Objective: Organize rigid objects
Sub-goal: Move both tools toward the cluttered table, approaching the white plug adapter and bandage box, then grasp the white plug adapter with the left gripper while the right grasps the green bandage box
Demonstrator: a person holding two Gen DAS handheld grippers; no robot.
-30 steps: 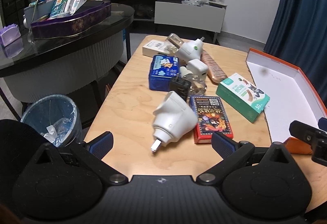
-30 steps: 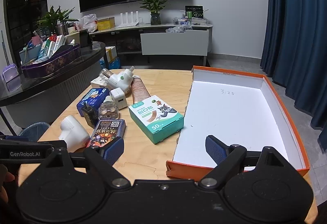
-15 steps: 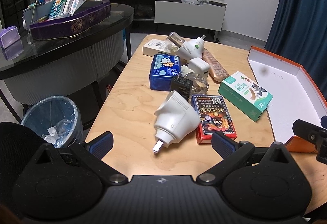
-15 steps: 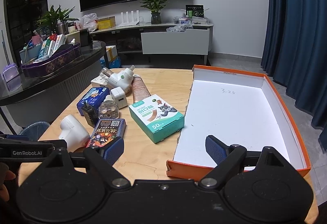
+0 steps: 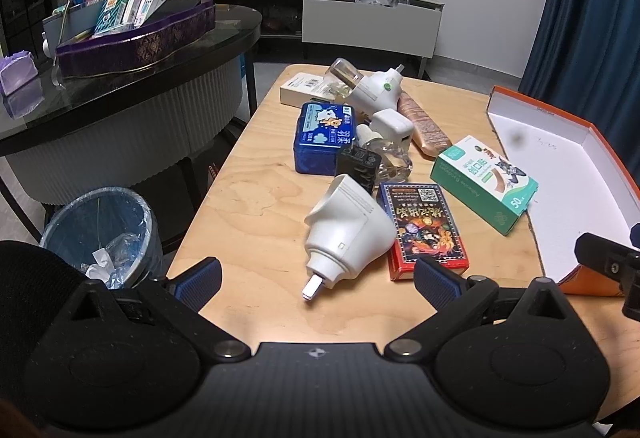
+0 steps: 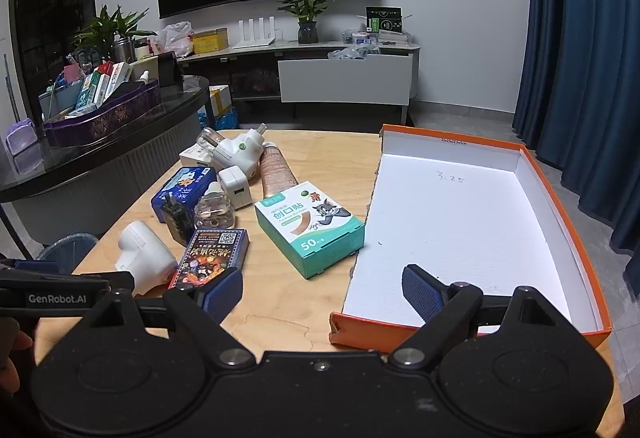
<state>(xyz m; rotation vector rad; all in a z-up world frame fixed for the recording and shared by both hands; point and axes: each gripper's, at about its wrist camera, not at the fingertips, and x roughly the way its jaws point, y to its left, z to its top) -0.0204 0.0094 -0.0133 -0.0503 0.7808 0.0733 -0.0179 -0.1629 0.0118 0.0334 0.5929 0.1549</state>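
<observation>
Loose items lie in a pile on the wooden table (image 5: 256,222): a white plug-in device (image 5: 346,234) (image 6: 146,258) nearest me, a red card pack (image 5: 424,230) (image 6: 212,252), a green plaster box (image 5: 484,182) (image 6: 310,224), a blue tin (image 5: 324,138) (image 6: 184,190), a black adapter (image 5: 358,168), a white charger (image 5: 392,126) and a second white plug-in device (image 5: 374,92). An orange box (image 6: 560,198) (image 5: 600,142) with a white inside stands at the right with nothing in it. My left gripper (image 5: 316,280) is open, just short of the near plug-in device. My right gripper (image 6: 322,288) is open over the box's near left corner.
A dark round counter (image 5: 120,78) carrying a purple tray (image 5: 136,38) of small boxes stands to the left. A lined waste bin (image 5: 100,234) sits on the floor beside the table. Blue curtains (image 6: 580,78) hang at the right, and a low TV cabinet (image 6: 344,78) stands behind.
My left gripper has shifted slightly, so the pile sits a little higher and further right in its view. The right gripper's view is almost unchanged. Both stay open.
</observation>
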